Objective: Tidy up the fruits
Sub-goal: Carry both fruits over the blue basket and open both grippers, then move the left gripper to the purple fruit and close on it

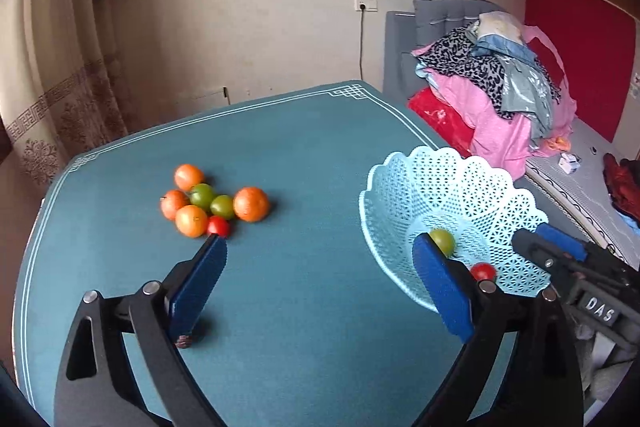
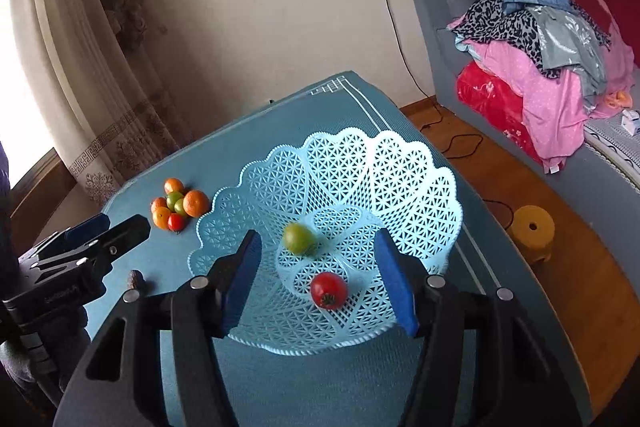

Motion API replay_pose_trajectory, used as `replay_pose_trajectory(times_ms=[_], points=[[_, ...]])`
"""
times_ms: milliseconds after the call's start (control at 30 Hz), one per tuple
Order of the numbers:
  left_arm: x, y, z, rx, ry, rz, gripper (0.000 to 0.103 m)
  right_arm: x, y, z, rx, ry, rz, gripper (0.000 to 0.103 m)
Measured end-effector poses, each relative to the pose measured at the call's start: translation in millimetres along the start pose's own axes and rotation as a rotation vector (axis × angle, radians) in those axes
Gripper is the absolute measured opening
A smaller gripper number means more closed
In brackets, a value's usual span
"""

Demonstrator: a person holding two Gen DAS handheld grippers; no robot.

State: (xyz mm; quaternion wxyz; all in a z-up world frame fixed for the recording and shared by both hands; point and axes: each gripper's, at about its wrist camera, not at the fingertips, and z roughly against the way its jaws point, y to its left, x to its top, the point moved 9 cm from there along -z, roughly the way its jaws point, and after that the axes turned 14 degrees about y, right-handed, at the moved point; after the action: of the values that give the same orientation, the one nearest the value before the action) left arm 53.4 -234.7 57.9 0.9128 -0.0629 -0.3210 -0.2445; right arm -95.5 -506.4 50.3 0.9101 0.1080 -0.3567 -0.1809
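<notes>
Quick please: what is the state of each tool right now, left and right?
Left tool: open, holding nothing, above the table.
Right tool: open, holding nothing, above the basket.

The left tongs (image 1: pixel 320 247) hang spread wide and hold nothing; the right tongs (image 2: pixel 318 247) are likewise spread (blue pads facing inward), gripping nothing.

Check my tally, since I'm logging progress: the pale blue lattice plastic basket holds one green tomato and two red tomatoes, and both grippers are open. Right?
Not quite. The pale blue lattice plastic basket holds one green tomato and only one red tomato, as the right wrist view shows. The other red tomato lies with the pile on the table. The left gripper and right gripper are open.
</notes>
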Motion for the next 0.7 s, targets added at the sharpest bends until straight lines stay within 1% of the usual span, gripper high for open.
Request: replay_pose_trajectory(times_ms=[67, 133, 200, 233, 267, 333, 400, 567, 700], points=[[-4, 14, 2, 0.014, 0.0, 0.016, 0.096, 0, 4, 2, 0.011, -0.01, 0.002, 0.063], [-6, 28, 4, 0.033, 0.001, 0.033, 0.097, 0, 11, 4, 0.024, -0.026, 0.01, 0.063], [-10, 43, 4, 0.053, 0.004, 0.057, 0.097, 0, 19, 7, 0.032, -0.047, 0.03, 0.066], [-12, 51, 5, 0.061, 0.005, 0.069, 0.097, 0, 25, 9, 0.032, -0.064, 0.045, 0.074], [-13, 58, 5, 0.07, 0.007, 0.08, 0.097, 0, 28, 10, 0.034, -0.078, 0.052, 0.08], [-18, 73, 6, 0.093, 0.008, 0.099, 0.098, 1, 37, 15, 0.033, -0.117, 0.081, 0.081], [-22, 86, 7, 0.11, 0.012, 0.118, 0.098, 1, 45, 16, 0.027, -0.121, 0.108, 0.081], [-33, 112, 4, 0.137, 0.024, 0.151, 0.098, -6, 66, 9, 0.058, -0.083, 0.135, 0.081], [-48, 128, -4, 0.16, 0.049, 0.169, 0.098, -14, 86, 3, 0.07, -0.057, 0.178, 0.081]])
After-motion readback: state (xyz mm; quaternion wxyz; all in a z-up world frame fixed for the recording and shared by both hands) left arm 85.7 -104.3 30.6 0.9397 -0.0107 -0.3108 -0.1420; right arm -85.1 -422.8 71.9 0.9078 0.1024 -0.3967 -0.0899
